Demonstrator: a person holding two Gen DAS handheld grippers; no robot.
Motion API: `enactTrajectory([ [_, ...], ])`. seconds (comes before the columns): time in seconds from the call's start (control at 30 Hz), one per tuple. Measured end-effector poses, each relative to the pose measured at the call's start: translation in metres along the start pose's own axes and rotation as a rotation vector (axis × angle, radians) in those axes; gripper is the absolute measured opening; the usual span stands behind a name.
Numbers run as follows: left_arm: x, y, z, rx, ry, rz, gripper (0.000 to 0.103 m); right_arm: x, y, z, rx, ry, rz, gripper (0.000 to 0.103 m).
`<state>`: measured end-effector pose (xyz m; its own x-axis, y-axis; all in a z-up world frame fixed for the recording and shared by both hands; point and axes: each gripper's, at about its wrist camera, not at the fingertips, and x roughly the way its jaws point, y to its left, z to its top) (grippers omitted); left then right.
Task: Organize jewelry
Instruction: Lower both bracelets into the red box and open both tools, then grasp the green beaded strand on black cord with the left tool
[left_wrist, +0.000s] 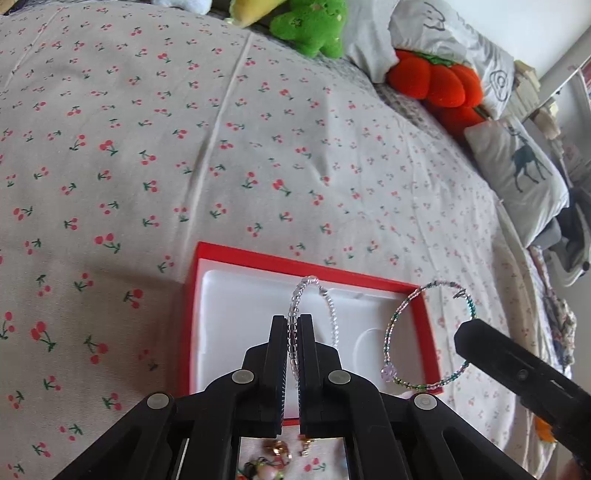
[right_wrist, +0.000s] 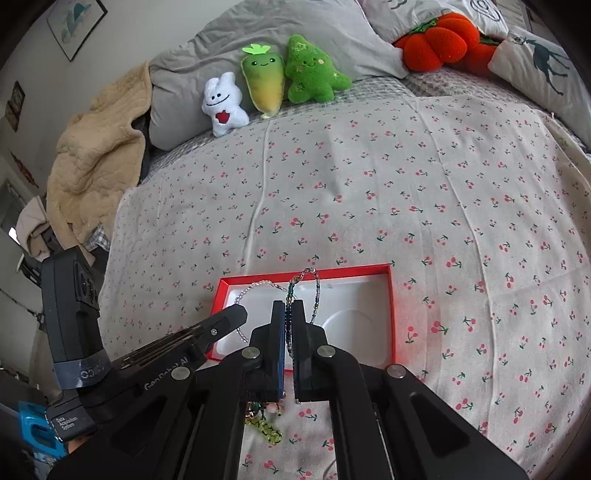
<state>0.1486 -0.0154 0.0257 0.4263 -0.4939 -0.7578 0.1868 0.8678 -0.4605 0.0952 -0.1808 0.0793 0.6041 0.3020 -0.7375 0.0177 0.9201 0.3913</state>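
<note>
L tool (left_wrist: 291, 325) grips clear bracelet (left_wrist: 334, 317), red box (left_wrist: 295, 264)

Bedsheet (left_wrist: 258, 147): matt woven cloth, creased, printed with cherries. Red box (left_wrist: 306, 267): smooth card rim around a matt white moulded liner. Clear bracelet (left_wrist: 295, 299): glossy, see-through beads. Multicoloured bracelet (left_wrist: 406, 306): small shiny beads. Left claw (left_wrist: 294, 321) and right claw (right_wrist: 289, 306): matt black plastic with dull metal rivets. Green toy (right_wrist: 314, 70): fuzzy plush.

Right black two-finger gripper (right_wrist: 289, 308) pinches a multicoloured beaded bracelet (right_wrist: 312, 286) over the shallow red box with white liner (right_wrist: 392, 306); left black gripper (right_wrist: 236, 314) alongside.
</note>
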Motion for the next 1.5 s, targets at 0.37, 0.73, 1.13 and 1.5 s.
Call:
enactTrajectory([
  [0.37,0.012,0.012,-0.003,0.029,0.031,0.106,0.0,0.04,-0.024,-0.007,-0.002,0.08,-0.101,0.002],
  [0.73,-0.004,-0.01,-0.002,0.121,0.009,0.15,0.012,0.024,-0.035,-0.005,-0.013,0.058,-0.144,0.005],
  [1.13,-0.037,-0.014,-0.026,0.14,0.033,0.219,0.068,-0.017,-0.035,-0.02,-0.055,0.063,-0.175,0.035],
  [1.5,-0.053,-0.008,-0.053,0.188,0.102,0.316,0.096,-0.036,-0.048,-0.046,-0.051,0.104,-0.201,0.066],
])
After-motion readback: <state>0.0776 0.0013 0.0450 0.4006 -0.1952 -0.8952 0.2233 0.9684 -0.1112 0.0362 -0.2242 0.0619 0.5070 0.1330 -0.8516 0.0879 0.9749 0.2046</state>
